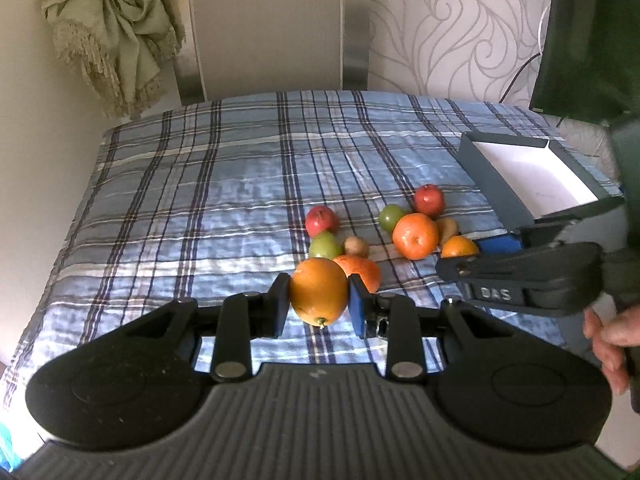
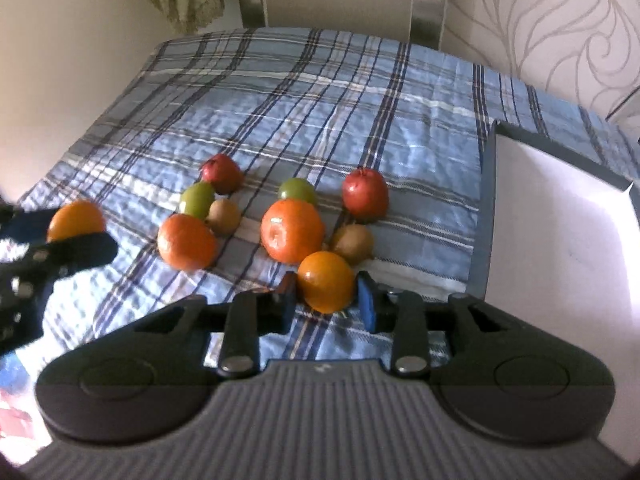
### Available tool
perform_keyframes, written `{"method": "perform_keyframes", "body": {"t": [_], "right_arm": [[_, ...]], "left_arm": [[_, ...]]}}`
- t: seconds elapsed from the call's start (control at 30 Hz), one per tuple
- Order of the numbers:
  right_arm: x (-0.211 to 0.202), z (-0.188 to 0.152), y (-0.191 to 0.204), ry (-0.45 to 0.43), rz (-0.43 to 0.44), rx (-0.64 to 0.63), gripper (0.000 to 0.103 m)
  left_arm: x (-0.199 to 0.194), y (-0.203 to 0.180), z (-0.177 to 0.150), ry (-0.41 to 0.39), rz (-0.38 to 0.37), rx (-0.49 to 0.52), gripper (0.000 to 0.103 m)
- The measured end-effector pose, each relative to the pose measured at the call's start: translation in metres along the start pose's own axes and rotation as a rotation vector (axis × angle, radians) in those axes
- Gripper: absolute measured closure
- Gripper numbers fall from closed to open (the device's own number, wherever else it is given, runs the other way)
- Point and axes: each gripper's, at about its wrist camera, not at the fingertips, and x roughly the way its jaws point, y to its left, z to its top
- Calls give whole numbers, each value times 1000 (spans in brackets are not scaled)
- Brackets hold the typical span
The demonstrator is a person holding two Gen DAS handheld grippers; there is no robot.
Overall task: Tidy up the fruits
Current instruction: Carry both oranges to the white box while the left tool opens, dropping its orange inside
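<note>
The left gripper [image 1: 318, 306] has its fingers clamped on a yellow-orange citrus fruit [image 1: 319, 297], carried just above the plaid tabletop [image 1: 192, 184]. The right gripper [image 2: 326, 300] straddles a small orange [image 2: 326, 281] that lies on the cloth, its fingers apart with slight gaps on each side, so nothing is gripped yet. The likeliest slip is here: a finger nudging the round fruit before both pads meet could roll it into the kiwi [image 2: 353, 243] and large orange [image 2: 292, 230] touching it behind (the whole cluster is crowded). The two grippers also work near each other and could collide. Both tilt downward toward the fruit; the open grey box [image 2: 560, 240] waits to the right, apparently empty.
</note>
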Motion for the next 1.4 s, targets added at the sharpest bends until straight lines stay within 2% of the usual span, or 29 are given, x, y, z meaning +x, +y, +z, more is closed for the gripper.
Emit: {"method": "perform_keyframes", "body": {"t": [0.23, 0.43, 0.73, 0.9, 1.07, 1.3, 1.37, 1.4], "right_arm": [[-52, 2, -15, -119, 21, 71, 68], [-90, -7, -42, -179, -41, 145, 68], [-116, -42, -87, -159, -163, 250, 68], [-122, -58, -96, -136, -195, 274, 68], [-125, -66, -101, -119, -214, 280, 68], [-120, -67, -106, -90, -231, 292, 68], [-117, -66, -107, -83, -232, 292, 68], [-116, -66, -107, -79, -234, 292, 68]], "left_arm": [[3, -25, 9, -20, -52, 41, 68], [6, -61, 24, -56, -127, 99, 68], [21, -127, 46, -80, -267, 208, 68], [42, -160, 52, -51, -325, 247, 68], [64, -185, 57, -41, -361, 279, 68], [93, -206, 62, -27, -365, 318, 67], [96, -210, 64, -33, -362, 333, 64], [97, -211, 65, -40, -367, 341, 58]]}}
